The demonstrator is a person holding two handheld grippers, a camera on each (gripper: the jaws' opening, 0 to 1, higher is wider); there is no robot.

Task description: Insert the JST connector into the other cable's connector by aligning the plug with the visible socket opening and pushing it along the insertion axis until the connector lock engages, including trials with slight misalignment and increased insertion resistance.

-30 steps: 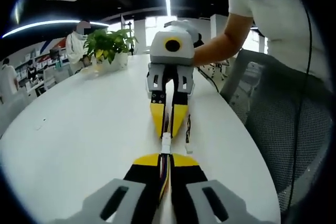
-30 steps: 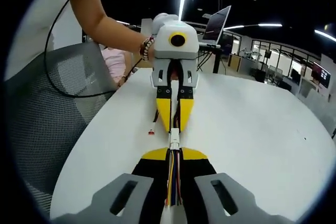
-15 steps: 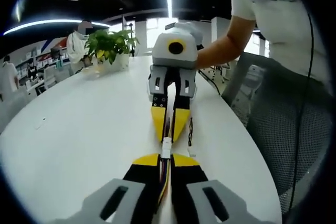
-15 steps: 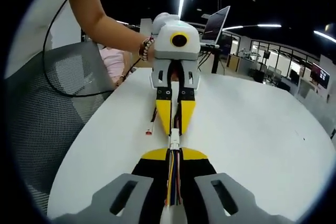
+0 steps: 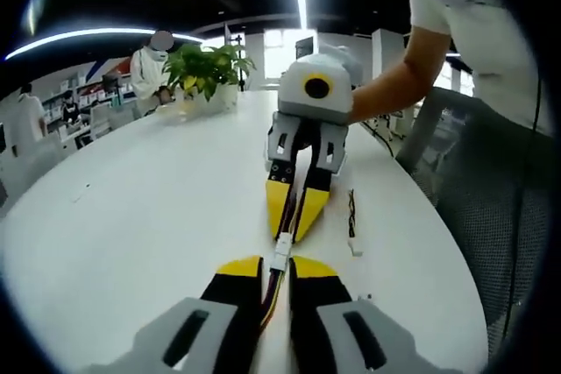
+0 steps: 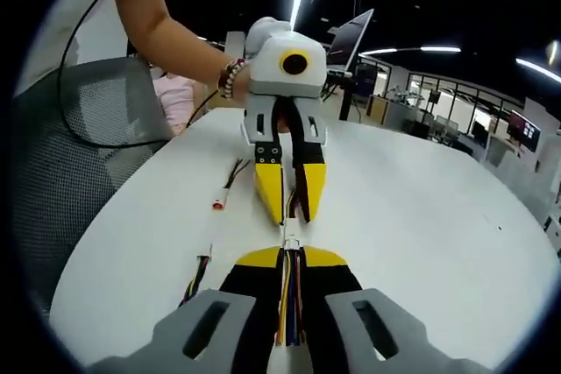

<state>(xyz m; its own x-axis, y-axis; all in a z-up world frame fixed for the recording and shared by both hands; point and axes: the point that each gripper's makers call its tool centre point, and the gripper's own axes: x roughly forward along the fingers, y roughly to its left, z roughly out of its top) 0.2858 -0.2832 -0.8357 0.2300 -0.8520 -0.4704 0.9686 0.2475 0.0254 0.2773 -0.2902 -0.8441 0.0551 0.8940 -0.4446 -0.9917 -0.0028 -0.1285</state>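
1. the left tongs (image 5: pixel 279 271) are clamped on a cable of coloured wires; its white connector (image 5: pixel 281 254) sticks out in front of the tips, above the white tabletop (image 5: pixel 140 216)
2. facing it, the right tongs (image 5: pixel 296 216) are clamped on the other cable (image 6: pixel 288 304), whose connector (image 6: pixel 288 243) meets the first one between the two tips
3. risk, as i judge: the two bodies seem a little out of line, so a hard push could bend the pins or make a cable slip in the grip, and the lock would not catch
4. around: a plant (image 5: pixel 207 67) far on the left, a spare cable (image 5: pixel 352 225) just beside on the right, a mesh chair (image 5: pixel 491 208) at the edge; nothing stands between the connectors
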